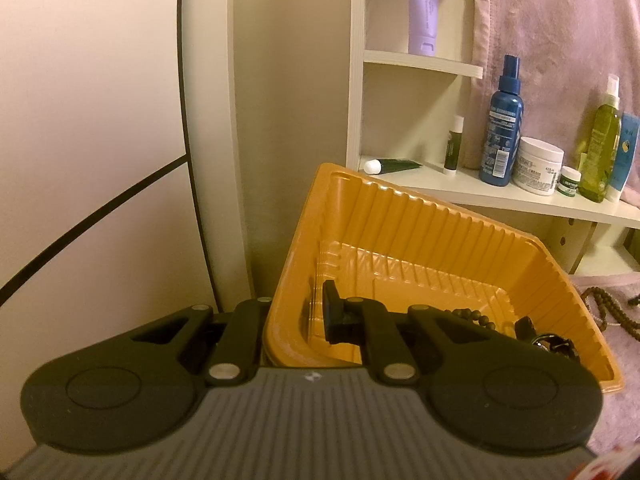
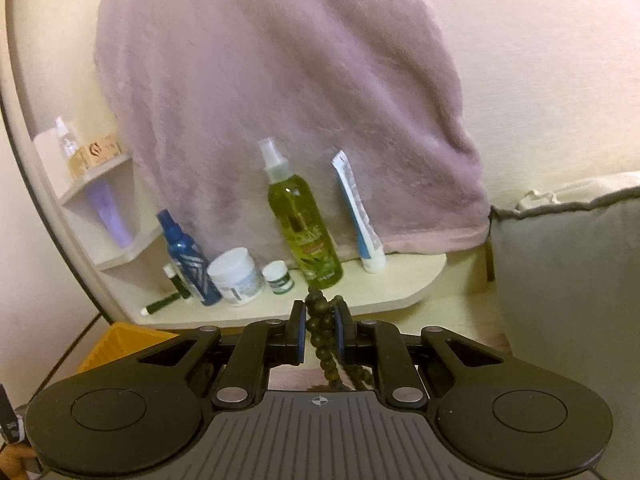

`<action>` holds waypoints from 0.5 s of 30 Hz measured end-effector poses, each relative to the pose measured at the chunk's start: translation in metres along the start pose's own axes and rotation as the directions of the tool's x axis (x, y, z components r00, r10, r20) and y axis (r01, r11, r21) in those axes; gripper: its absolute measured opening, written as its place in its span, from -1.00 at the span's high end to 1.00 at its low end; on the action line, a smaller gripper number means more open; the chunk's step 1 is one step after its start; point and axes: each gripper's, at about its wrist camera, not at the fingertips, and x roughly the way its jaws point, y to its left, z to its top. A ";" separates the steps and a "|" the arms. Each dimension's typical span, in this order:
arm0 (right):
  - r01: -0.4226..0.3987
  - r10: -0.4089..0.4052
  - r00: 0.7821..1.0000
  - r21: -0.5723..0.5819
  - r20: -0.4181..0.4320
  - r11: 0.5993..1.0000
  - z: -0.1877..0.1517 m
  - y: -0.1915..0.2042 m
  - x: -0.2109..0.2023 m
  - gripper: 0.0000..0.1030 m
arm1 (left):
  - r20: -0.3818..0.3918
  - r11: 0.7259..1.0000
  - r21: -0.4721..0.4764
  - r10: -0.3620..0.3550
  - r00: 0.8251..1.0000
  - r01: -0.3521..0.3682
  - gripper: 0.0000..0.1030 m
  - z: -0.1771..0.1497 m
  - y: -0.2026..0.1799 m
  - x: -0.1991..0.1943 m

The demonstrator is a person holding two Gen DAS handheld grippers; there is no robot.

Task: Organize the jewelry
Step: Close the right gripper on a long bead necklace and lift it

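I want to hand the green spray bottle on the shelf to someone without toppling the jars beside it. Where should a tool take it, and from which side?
Grip the green spray bottle around its straight middle body, coming in level from the front. It stands upright against the pink towel, so the back is closed off. The small green-labelled jar sits close at its left, so keep the fingers above that jar's lid.

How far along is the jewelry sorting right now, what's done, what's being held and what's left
Done: some dark beads and a metallic piece already lie in the orange tray, which the left gripper holds by its wall. In hand: the right gripper is shut on a dark bead strand, lifted clear of the tray. Left: placing that strand in the tray; another bead strand lies outside it.
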 end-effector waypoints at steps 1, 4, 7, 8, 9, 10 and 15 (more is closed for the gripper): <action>-0.003 0.003 1.000 -0.005 0.001 1.000 0.001 0.002 -0.002 0.72 | 0.000 1.000 0.000 0.000 1.000 0.000 0.80 0.000 0.000 0.000; -0.014 0.014 1.000 -0.025 0.006 1.000 0.004 0.009 -0.005 0.72 | 0.001 1.000 0.000 -0.001 1.000 0.001 0.80 0.000 0.000 -0.001; -0.020 0.020 1.000 -0.041 0.005 0.999 0.007 0.017 -0.007 0.72 | 0.001 1.000 0.002 -0.001 1.000 0.001 0.80 0.001 0.000 -0.001; -0.022 0.022 1.000 -0.045 0.004 0.999 0.008 0.019 -0.007 0.72 | 0.001 1.000 0.003 -0.001 1.000 0.001 0.80 0.001 -0.001 -0.001; -0.023 0.023 1.000 -0.051 0.004 0.998 0.009 0.021 -0.008 0.72 | 0.000 1.000 0.003 -0.001 1.000 0.001 0.80 0.001 -0.001 -0.001; -0.024 0.025 1.000 -0.057 0.005 0.998 0.010 0.023 -0.008 0.72 | 0.000 1.000 0.003 0.000 1.000 0.000 0.80 0.001 -0.001 -0.001; -0.042 0.043 0.999 -0.083 0.010 0.996 0.016 0.035 -0.013 0.72 | 0.003 1.000 0.002 -0.002 1.000 0.002 0.80 0.002 -0.001 -0.002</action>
